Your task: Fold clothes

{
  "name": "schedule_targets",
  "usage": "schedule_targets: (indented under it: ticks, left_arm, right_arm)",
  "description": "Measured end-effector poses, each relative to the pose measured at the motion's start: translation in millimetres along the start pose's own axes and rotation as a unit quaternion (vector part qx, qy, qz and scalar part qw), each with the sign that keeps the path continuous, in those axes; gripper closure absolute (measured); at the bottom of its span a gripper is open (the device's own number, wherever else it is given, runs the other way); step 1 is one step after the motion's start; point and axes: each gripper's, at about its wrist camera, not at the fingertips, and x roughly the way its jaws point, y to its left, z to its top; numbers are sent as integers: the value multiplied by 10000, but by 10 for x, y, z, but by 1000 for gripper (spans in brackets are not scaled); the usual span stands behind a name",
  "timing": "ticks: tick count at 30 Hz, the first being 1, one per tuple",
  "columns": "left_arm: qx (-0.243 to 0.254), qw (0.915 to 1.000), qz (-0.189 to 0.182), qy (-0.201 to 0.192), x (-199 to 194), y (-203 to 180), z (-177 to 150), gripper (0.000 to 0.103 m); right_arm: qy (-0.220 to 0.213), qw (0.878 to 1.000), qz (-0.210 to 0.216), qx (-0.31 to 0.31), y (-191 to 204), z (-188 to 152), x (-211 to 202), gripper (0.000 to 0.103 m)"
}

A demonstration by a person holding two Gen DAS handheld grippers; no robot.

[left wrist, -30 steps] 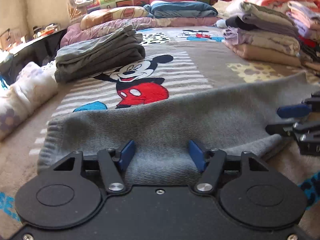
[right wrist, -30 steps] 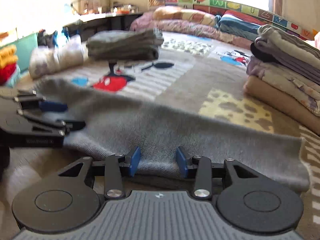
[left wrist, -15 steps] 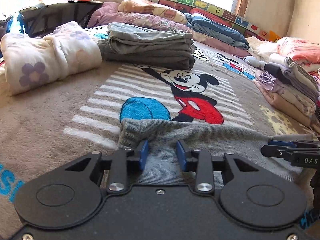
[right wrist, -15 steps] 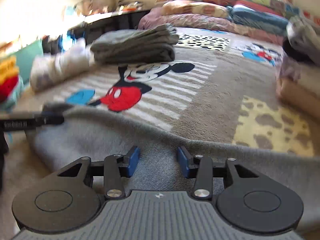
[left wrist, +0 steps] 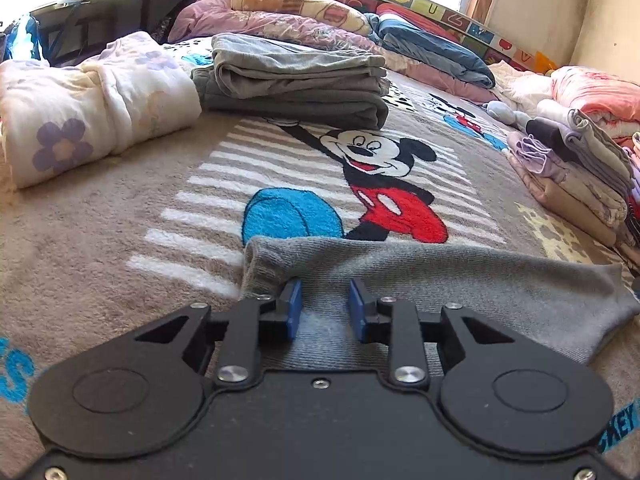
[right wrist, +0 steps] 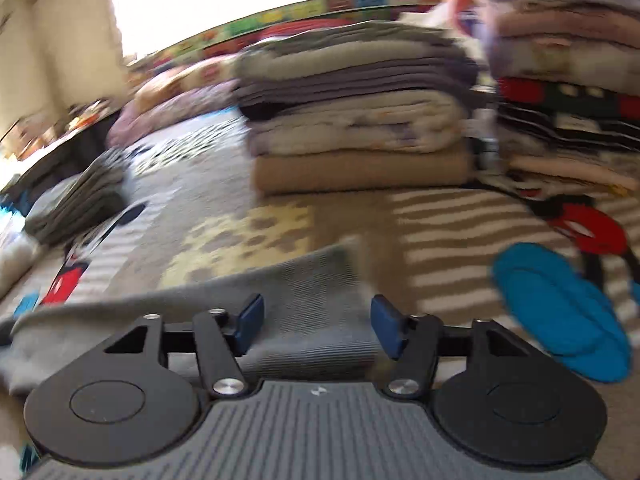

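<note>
A grey knit garment (left wrist: 440, 284) lies as a long folded strip on the Mickey Mouse blanket (left wrist: 120, 220). My left gripper (left wrist: 323, 309) is open, its blue pads (left wrist: 294, 308) over the garment's left end near the corner. In the blurred right wrist view the same garment (right wrist: 304, 300) runs off to the left. My right gripper (right wrist: 316, 326) is open wide over its right end, with the garment's edge between the pads.
A folded grey stack (left wrist: 296, 80) and a floral white bundle (left wrist: 92, 108) lie at the back left. Tall stacks of folded clothes (right wrist: 360, 120) stand close ahead of the right gripper. Pillows and quilts (left wrist: 360, 32) line the far wall.
Both grippers slid outward along the garment, left toward its left end, right toward its right end. The right gripper swung to face the clothes stacks and opened wider. The left gripper narrowed.
</note>
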Motion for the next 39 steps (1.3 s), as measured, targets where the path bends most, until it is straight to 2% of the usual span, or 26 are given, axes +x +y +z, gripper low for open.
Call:
schedule_targets:
  ticks: [1, 3, 4, 5, 7, 9, 11, 13, 15, 16, 20, 23, 24, 26, 28, 29, 31, 33, 35, 36, 38, 39]
  left_arm:
    - [-1, 10000, 7, 26, -10, -8, 11, 75]
    - [-129, 9999, 4, 6, -78, -19, 35, 73]
    - [-252, 9997, -31, -52, -139, -22, 35, 70]
    - [-349, 9993, -61, -134, -213, -40, 20, 60]
    - [-481, 9982, -181, -317, -368, -100, -20, 59]
    - [-456, 9966, -551, -409, -464, -243, -53, 59]
    - [14, 9967, -655, -470, -474, -575, -56, 59]
    - [613, 9942, -739, -492, -417, -947, -57, 59]
    - [894, 9917, -842, -366, -253, -1193, -62, 63]
    - [1015, 9904, -895, -295, -165, -1308, -64, 65]
    - [1494, 9826, -1102, -8, 188, -1769, -72, 67]
    - [1850, 9745, -1256, 207, 452, -2115, -79, 68]
    - [1968, 9713, -1306, 278, 541, -2230, -81, 68]
    - [2202, 9643, -1406, 421, 717, -2460, -86, 68]
    - [2431, 9589, -1374, 509, 867, -2627, -128, 67]
    - [2429, 9598, -1309, 508, 867, -2657, -130, 67]
    - [2228, 9629, -1445, 475, 736, -2686, -49, 68]
    - [2158, 9620, -1657, 242, 638, -2772, -5, 68]
    - [2435, 9580, -1506, 192, 713, -2911, -43, 68]
    - [2600, 9552, -1360, 380, 843, -2967, -102, 68]
    - [2824, 9501, -1253, 444, 967, -3002, -203, 66]
    - [2807, 9507, -1248, 411, 936, -2988, -191, 66]
  right_arm:
    - [-147, 9990, -189, 384, -180, 37, -76, 41]
    - [-222, 9967, -288, 722, -360, 35, -186, 41]
    - [-179, 9963, -257, 807, -413, 15, -218, 41]
    - [-100, 9951, -213, 961, -460, -18, -215, 41]
    - [-31, 9936, -14, 1130, -481, -100, -209, 41]
    - [34, 9914, 191, 1291, -498, -182, -204, 41]
    - [61, 9940, 302, 1048, -292, -204, -169, 42]
    - [36, 9952, 414, 888, -167, -219, -153, 48]
    - [-20, 9976, 519, 457, 6, -190, -142, 50]
    - [-14, 9975, 666, 242, 100, -168, -122, 59]
    - [147, 9952, 804, -544, 430, -36, 52, 60]
    - [94, 9906, 589, -1232, 613, 29, 84, 63]
    - [14, 9900, 351, -1364, 630, 47, 51, 63]
    - [-137, 9906, -233, -1341, 531, 50, -23, 62]
    - [-31, 9901, -476, -1321, 369, -3, -7, 61]
    - [26, 9895, -592, -1315, 287, -30, 3, 61]
    - [84, 9872, -630, -1459, 227, -63, 3, 61]
    - [32, 9890, -516, -1388, 191, -57, -10, 62]
    - [43, 9908, -429, -1285, 157, -46, 8, 62]
    - [62, 9927, -414, -1128, 111, -55, 28, 62]
    - [104, 9961, -390, -790, 12, -75, 71, 62]
    - [125, 9973, -378, -621, -38, -86, 93, 61]
